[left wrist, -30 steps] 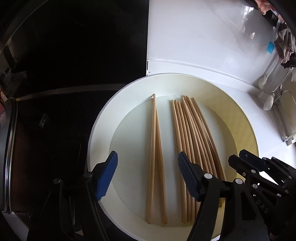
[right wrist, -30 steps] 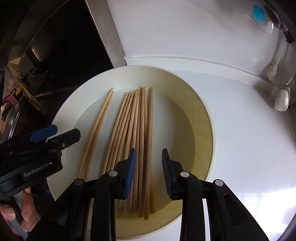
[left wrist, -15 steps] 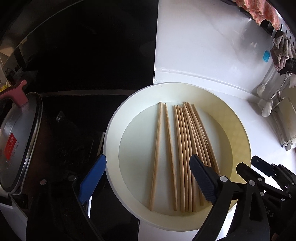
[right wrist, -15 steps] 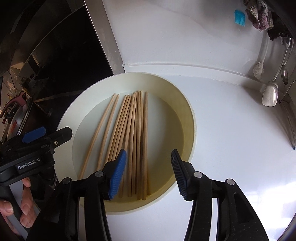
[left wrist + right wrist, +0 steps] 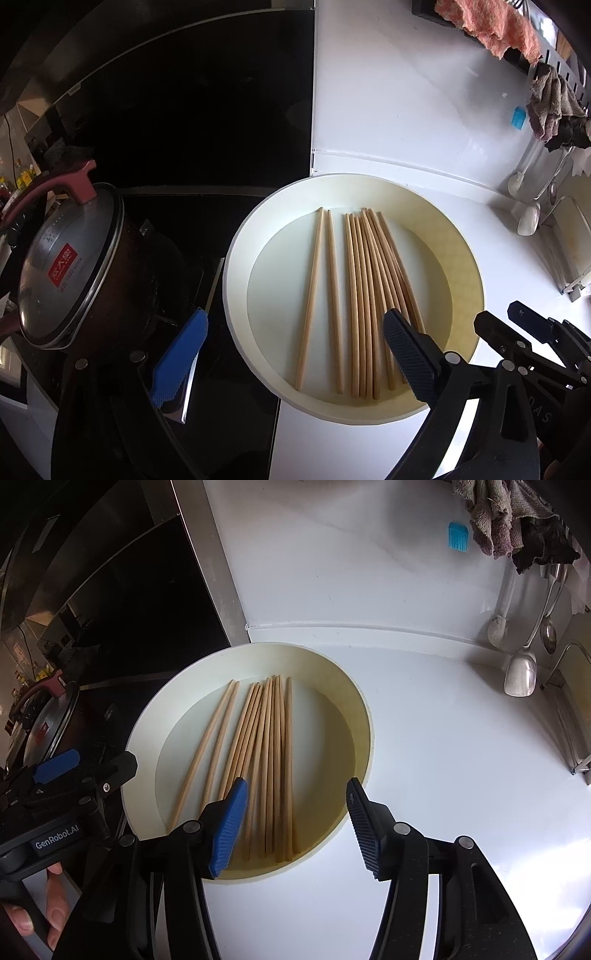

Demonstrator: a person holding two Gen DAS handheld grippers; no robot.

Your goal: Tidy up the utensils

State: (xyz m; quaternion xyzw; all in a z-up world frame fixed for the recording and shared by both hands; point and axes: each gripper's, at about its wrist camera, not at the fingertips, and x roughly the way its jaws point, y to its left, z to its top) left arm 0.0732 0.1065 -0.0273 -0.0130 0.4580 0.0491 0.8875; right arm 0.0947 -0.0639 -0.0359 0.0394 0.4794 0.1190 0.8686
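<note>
Several wooden chopsticks (image 5: 364,295) lie side by side in a round cream plate (image 5: 461,258) on the white counter. Two chopsticks (image 5: 321,291) lie apart on the left of the bundle. They also show in the right wrist view (image 5: 266,753), in the same plate (image 5: 354,709). My left gripper (image 5: 291,358) is open and empty, held above the plate's near left edge. My right gripper (image 5: 295,830) is open and empty, above the plate's near right edge. The right gripper's body shows in the left wrist view (image 5: 535,339).
A lidded pot (image 5: 70,258) with a red handle sits on the black stove at the left. Spoons and a ladle (image 5: 521,664) hang at the right by a sink edge. Cloths (image 5: 550,107) hang on the wall. White counter (image 5: 443,775) lies right of the plate.
Both grippers have pulled back and up from the plate, so it looks smaller. The right gripper has opened wider. The two left chopsticks now lie slightly apart.
</note>
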